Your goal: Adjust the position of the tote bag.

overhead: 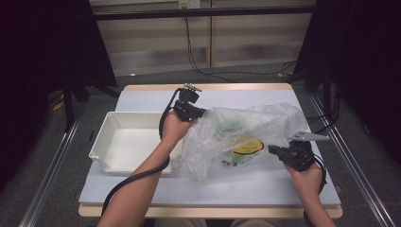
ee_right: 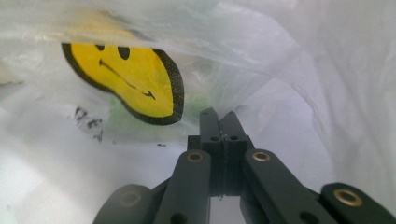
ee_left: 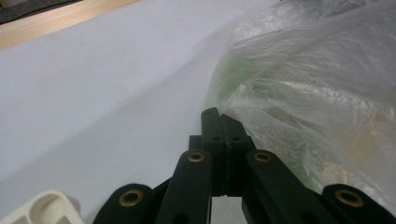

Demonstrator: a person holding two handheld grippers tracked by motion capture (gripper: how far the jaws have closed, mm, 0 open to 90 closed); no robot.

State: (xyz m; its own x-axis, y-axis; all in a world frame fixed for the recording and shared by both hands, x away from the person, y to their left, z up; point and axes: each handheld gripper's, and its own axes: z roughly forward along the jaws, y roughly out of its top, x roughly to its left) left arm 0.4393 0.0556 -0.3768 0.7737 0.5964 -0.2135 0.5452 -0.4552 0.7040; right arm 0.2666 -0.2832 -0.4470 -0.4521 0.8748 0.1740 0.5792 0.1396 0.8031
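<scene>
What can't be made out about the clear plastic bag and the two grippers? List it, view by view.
- High view: contents of the clear plastic bag, blurred by crinkled film.
- Left gripper view: whether the left gripper pinches film; its shut jaws hide any.
- Right gripper view: black lettering beside the yellow smiley print, smeared by folds.

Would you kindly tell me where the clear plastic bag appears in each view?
High view: plastic bag right of centre.
Left gripper view: bag at right.
Right gripper view: bag spans the picture.
Shared landmark: yellow smiley print; a faint yellow patch in the left view.
</scene>
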